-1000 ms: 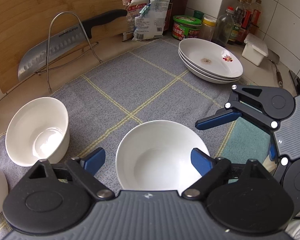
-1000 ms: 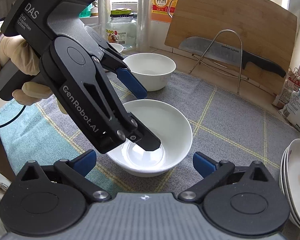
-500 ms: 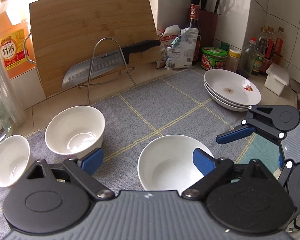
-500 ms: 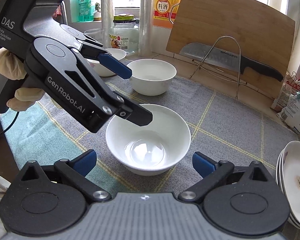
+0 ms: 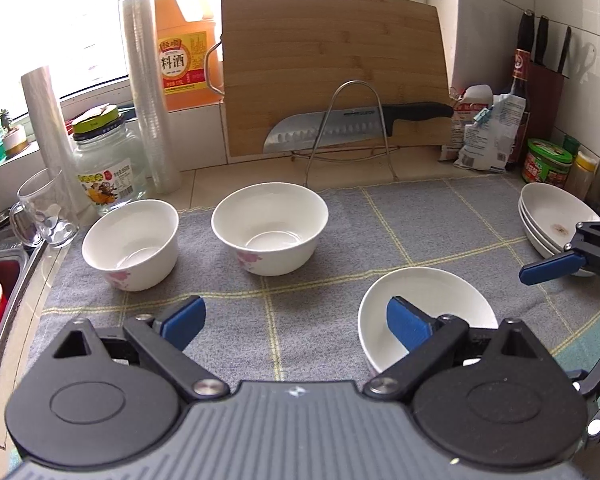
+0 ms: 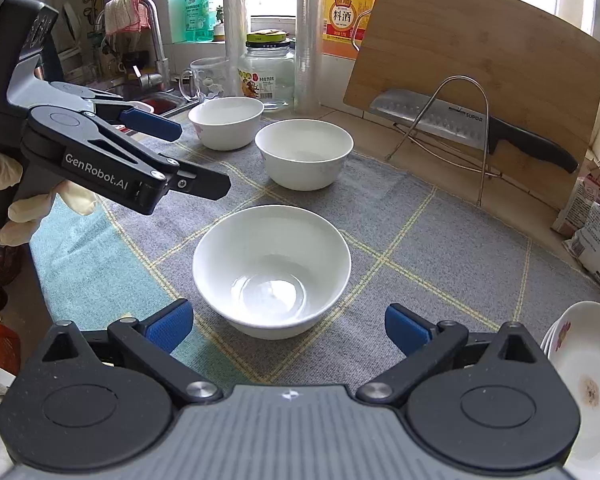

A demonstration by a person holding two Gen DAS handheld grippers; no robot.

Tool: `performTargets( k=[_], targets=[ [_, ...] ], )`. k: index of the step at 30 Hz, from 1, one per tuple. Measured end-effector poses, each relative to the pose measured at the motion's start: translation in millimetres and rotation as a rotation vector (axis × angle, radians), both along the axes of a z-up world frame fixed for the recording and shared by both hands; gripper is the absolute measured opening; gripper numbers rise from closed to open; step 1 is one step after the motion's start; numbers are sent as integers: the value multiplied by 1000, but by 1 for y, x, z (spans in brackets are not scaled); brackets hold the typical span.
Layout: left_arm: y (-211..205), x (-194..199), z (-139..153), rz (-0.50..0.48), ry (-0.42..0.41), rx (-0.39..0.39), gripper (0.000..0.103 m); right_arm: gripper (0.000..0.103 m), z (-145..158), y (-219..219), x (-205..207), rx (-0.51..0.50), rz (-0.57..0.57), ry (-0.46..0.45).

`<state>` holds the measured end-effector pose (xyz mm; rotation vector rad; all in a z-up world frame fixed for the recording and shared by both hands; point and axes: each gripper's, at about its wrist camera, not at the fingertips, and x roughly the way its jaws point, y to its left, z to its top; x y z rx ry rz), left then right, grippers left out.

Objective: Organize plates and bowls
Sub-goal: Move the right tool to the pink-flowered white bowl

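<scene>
Since a second ago the left tool (image 5: 294,318) has drawn back and swung left, off the near white bowl (image 6: 271,270) it stood over, and its jaws have just been widening, with nothing clamped between them. Its right pad (image 5: 406,326) now overlaps that bowl's left rim in the left wrist view; from the right wrist view the tool hangs up and to the left of the bowl, clear of it, held by a gloved hand (image 6: 40,208). The right tool (image 6: 288,326) has also pulled back a little; its jaws stand wide apart on either side of the same bowl's near edge, gripping nothing.

That bowl sits upright on the grey checked cloth (image 5: 340,240) spread over the table. Two more white bowls with pink flower prints, one in the middle (image 5: 270,228) and one to the left (image 5: 131,244), stand side by side farther back on the cloth, apart from each other. A stack of shallow plates (image 5: 552,216) rests at the cloth's right edge. Behind, a cleaver (image 5: 356,126) lies across a wire rack in front of a bamboo cutting board (image 5: 332,64).
</scene>
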<state>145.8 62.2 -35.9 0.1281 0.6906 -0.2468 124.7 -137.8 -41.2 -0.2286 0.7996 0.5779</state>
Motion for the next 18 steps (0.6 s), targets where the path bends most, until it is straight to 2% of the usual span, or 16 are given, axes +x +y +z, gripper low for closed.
performTargets(
  k=[3, 6, 18],
  targets=[
    [7, 3, -5, 50, 18, -18, 97, 103, -1, -3, 8, 12, -11, 22],
    [12, 10, -7, 74, -4, -22, 97, 103, 1, -3, 14, 34, -19, 33],
    [34, 56, -18, 7, -70, -26, 97, 103, 22, 17, 44, 34, -140, 45]
  ],
)
